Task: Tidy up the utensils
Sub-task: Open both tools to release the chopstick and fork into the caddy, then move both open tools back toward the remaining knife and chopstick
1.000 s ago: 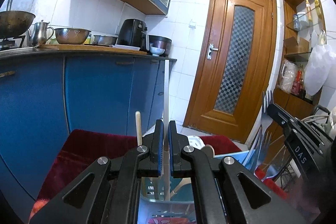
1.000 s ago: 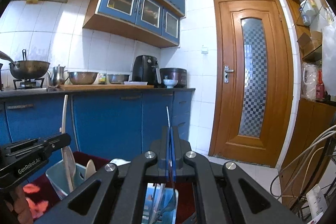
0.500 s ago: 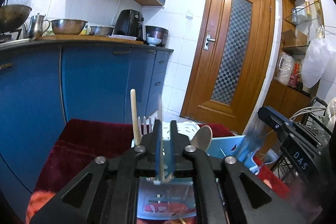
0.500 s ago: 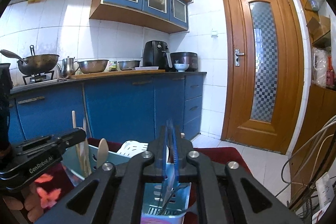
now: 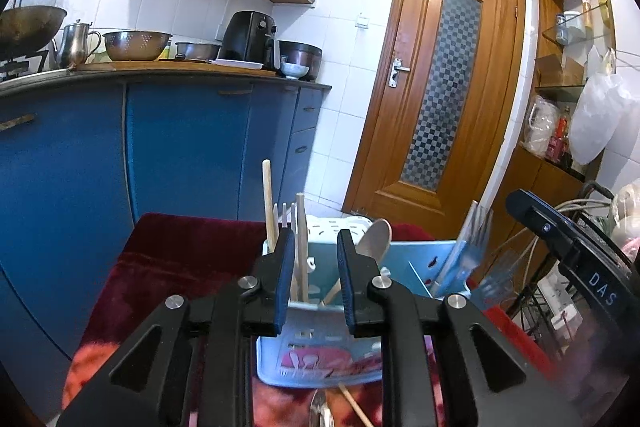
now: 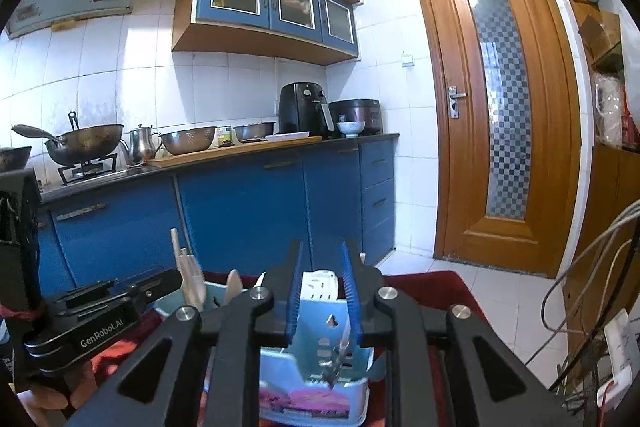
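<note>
— Blue cupboards (image 5: 180, 147) fill the left of both views, the wooden door (image 5: 448, 87) stands to the right, and low in the frame sits the pale blue caddy (image 5: 408, 267) on a dark red cloth (image 5: 172, 259).

— Where are the utensils?

— Upright in the caddy. In the left wrist view wooden sticks (image 5: 267, 203) and a wooden spoon (image 5: 374, 239) stand in the compartment at lower centre, and metal forks (image 5: 472, 251) in the one to its right.

— And the jaws?

— Left gripper (image 5: 312, 279): jaws have just been opening, parted now, with a wooden handle showing in the gap; no pad presses on it. Right gripper (image 6: 324, 303): likewise just opening, a metal piece hanging below the gap, not pinched.

— How would they handle?

— I'd judge the wooden pieces light, stiff and easy to pinch mid-handle. The forks look thin and smooth, likelier to slip or swivel, so take them near the neck.

— Anything unclear?

— The caddy's floor is hidden behind the jaws, the forks are blurred, and two items at the bottom edge of the left view are cut off.
</note>
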A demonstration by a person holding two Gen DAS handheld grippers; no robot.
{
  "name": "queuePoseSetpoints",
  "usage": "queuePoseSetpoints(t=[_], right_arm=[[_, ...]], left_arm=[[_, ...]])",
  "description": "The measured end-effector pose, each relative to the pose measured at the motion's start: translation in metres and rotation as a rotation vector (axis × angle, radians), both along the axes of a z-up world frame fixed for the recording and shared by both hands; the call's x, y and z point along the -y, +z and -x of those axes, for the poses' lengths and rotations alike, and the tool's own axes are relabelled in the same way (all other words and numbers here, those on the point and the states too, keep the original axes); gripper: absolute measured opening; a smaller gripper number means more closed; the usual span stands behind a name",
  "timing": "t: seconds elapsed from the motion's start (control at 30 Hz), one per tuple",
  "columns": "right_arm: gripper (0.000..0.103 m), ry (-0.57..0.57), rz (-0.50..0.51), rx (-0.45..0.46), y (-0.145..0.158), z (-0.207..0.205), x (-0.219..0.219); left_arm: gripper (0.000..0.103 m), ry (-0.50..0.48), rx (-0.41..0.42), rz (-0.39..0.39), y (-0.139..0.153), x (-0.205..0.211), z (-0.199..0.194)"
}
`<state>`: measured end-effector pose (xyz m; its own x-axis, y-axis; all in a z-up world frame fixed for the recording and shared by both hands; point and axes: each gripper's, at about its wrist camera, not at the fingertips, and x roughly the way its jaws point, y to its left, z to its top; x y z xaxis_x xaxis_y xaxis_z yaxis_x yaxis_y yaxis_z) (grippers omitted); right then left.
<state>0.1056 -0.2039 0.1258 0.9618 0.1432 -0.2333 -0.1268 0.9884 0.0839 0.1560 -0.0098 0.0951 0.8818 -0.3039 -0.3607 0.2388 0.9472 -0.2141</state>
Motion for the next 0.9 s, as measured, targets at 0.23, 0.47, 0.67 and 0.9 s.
queuePoseSetpoints(t=[0.23,0.47,0.67,0.9], right_arm=[[0.028,0.028,-0.021,-0.069,0.003,0.023,-0.003],[0.028,0.051,0.000,-0.131,0.000,0.047,-0.011],[0.031,0.067,0.006,-0.164,-0.003,0.065,-0.014],[0.032,0.057,0.010,-0.208,-0.011,0.079,-0.014]], left_arm=[[0.021,-0.007,-0.014,-0.023,0.008,-0.006,0.029],[0.021,0.004,-0.070,-0.045,0.008,-0.014,0.053],[0.021,0.003,-0.113,-0.048,0.006,-0.020,0.068],[0.021,0.002,-0.159,-0.070,-0.001,-0.022,0.081]])
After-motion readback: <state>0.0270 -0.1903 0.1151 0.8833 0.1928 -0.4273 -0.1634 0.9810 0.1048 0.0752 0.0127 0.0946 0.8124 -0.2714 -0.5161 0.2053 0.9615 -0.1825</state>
